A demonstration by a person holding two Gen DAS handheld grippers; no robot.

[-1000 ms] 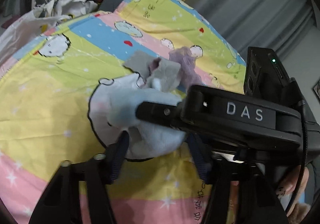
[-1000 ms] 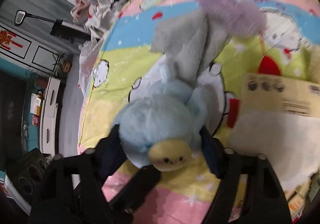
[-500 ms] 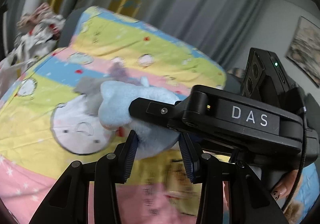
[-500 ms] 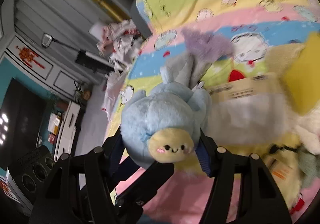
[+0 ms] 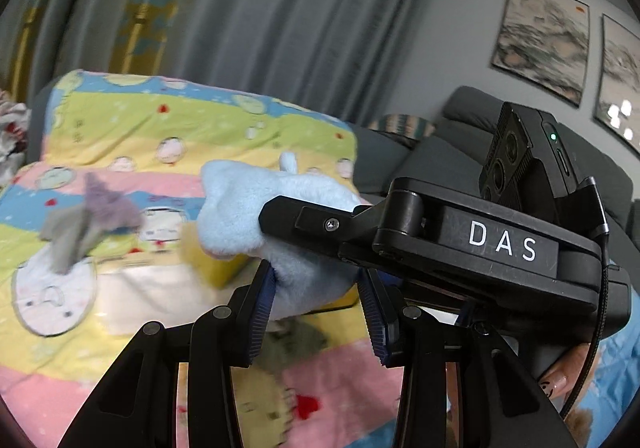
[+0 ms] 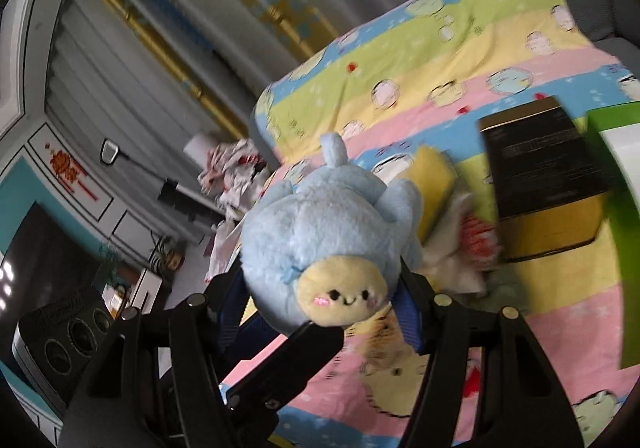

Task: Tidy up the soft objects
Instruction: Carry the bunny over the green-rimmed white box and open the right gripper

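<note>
A light blue plush toy point(image 6: 328, 232) with a cream face is held in the air above the striped cartoon bedsheet point(image 6: 440, 60). My right gripper point(image 6: 320, 308) is shut on it. My left gripper point(image 5: 316, 296) is shut on the same blue plush point(image 5: 256, 208) from the other side; the right gripper's body crosses the left wrist view. A grey and purple soft item point(image 5: 84, 224) lies on the sheet point(image 5: 168, 120) to the left.
A white box point(image 5: 152, 296) and a yellow soft block point(image 5: 212, 264) lie on the sheet under the plush. A black and yellow box point(image 6: 548, 184) and a green-edged box point(image 6: 624, 208) sit at the right. A clothes pile point(image 6: 232, 172) lies by the bed's far left edge.
Both grippers have lifted the blue plush off the sheet and carried it to the right. The grey and purple item stayed behind on the sheet.
</note>
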